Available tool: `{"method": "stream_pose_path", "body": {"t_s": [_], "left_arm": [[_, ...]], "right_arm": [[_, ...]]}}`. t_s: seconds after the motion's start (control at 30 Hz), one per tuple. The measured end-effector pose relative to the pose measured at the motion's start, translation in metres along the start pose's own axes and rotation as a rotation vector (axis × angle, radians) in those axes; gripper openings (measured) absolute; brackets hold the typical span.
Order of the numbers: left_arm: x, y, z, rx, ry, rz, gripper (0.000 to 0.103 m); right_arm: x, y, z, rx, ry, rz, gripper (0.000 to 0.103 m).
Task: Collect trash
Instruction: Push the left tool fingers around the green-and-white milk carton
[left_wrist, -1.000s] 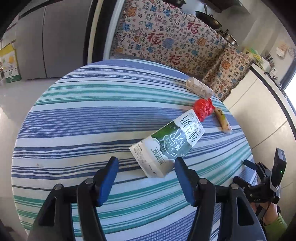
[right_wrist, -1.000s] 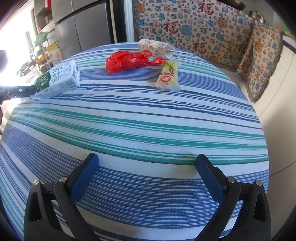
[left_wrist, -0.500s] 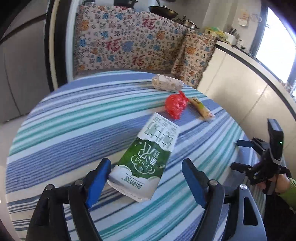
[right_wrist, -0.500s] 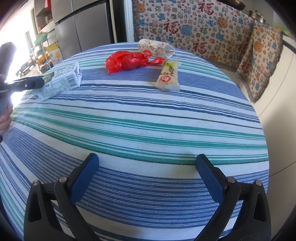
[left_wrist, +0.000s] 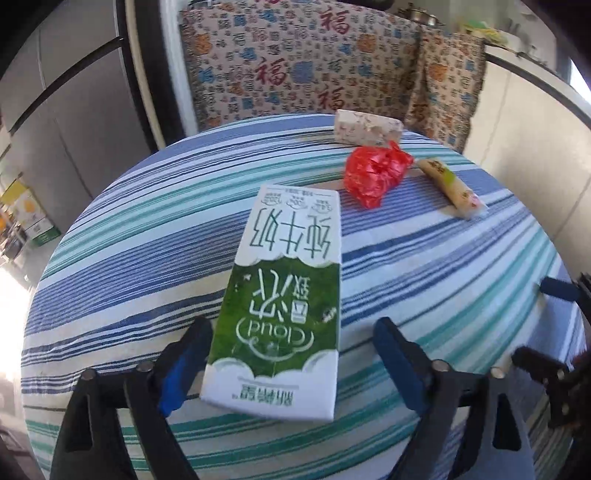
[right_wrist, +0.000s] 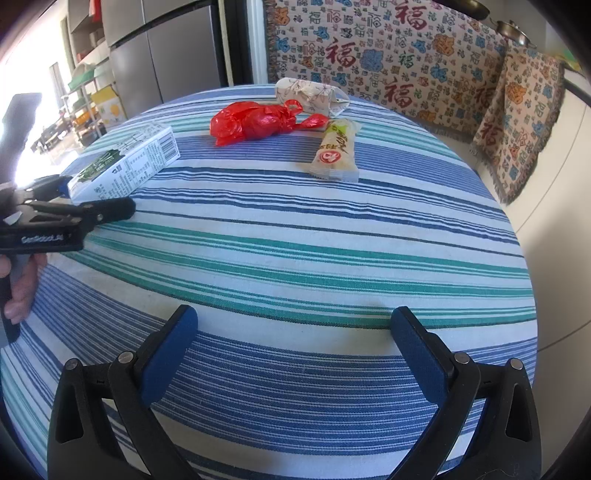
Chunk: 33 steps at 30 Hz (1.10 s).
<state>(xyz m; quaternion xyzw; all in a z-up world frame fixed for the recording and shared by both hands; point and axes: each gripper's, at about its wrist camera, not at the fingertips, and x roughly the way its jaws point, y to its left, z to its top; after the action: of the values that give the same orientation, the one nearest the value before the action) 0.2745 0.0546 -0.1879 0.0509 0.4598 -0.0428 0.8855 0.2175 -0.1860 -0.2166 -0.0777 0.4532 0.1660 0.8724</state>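
A green and white milk carton (left_wrist: 280, 299) lies flat on the striped round table (left_wrist: 129, 236); it also shows in the right wrist view (right_wrist: 125, 166). My left gripper (left_wrist: 291, 365) is open with the carton's near end between its fingers, the left finger (left_wrist: 184, 365) touching it. Behind lie a red plastic bag (left_wrist: 375, 173), a yellow snack wrapper (left_wrist: 452, 186) and a patterned paper packet (left_wrist: 365, 127). My right gripper (right_wrist: 291, 350) is open and empty over the table's near edge.
A patterned cloth (right_wrist: 388, 55) covers the seat behind the table. A grey fridge (right_wrist: 166, 62) and shelves (right_wrist: 85, 92) stand at the left. The left gripper also shows in the right wrist view (right_wrist: 92, 199), at the table's left edge.
My left gripper has swung around and moved forward, so the milk carton now lies lengthwise between its open fingers. The right gripper has not moved.
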Motion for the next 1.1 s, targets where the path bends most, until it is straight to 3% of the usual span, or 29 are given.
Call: {"method": "stream_pose_path", "body": {"t_s": [0.1,1.1], "left_arm": [[0.005,0.0067,0.0001,-0.107,0.012,0.04,0.103],[0.0059,0.0089,-0.0026,-0.108,0.008,0.046,0.103]], "right_arm": [[-0.0009,-0.0027,-0.001,0.006,0.0,-0.003,0.103],[-0.0007,-0.0077,-0.0011,0.011,0.0,-0.006,0.103]]}}
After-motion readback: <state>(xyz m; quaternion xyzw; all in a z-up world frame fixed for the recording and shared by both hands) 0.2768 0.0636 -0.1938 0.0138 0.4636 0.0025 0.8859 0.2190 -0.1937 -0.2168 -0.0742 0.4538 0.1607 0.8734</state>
